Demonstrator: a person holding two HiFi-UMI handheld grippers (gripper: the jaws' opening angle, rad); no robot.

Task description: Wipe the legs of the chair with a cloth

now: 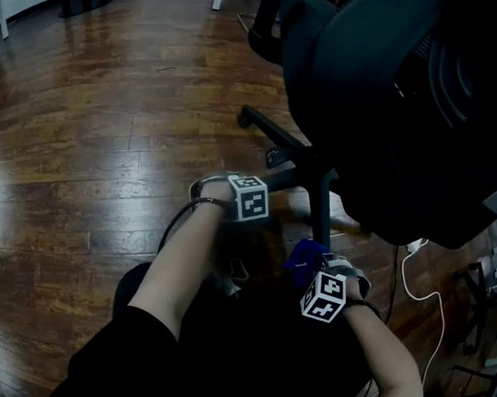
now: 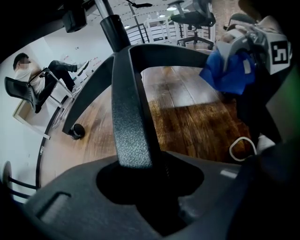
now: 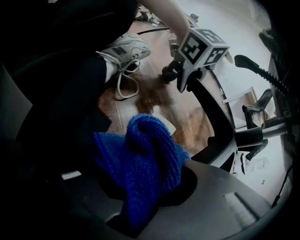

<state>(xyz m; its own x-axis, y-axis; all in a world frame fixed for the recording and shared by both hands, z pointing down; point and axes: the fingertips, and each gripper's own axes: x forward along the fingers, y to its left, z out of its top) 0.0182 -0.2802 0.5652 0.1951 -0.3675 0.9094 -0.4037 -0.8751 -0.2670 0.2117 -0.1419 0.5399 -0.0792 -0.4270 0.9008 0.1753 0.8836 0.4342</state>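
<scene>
The black office chair (image 1: 385,93) fills the upper right of the head view, its star base (image 1: 315,166) spreading over the wood floor. My left gripper (image 1: 248,198) is shut on one textured base leg (image 2: 129,117), which runs from the jaws up to the hub. My right gripper (image 1: 323,292) is shut on a bunched blue cloth (image 3: 143,159), held close beside another base leg (image 1: 323,215). In the left gripper view the blue cloth (image 2: 228,71) shows at the upper right. Whether the cloth touches that leg is hidden.
A white cable (image 1: 420,282) loops on the floor to the right. My shoe (image 3: 125,51) rests near the base. A caster (image 2: 75,131) ends a far leg. Another office chair (image 2: 193,21) and a seated person (image 2: 35,82) are in the background. Metal stands (image 1: 487,323) crowd the right edge.
</scene>
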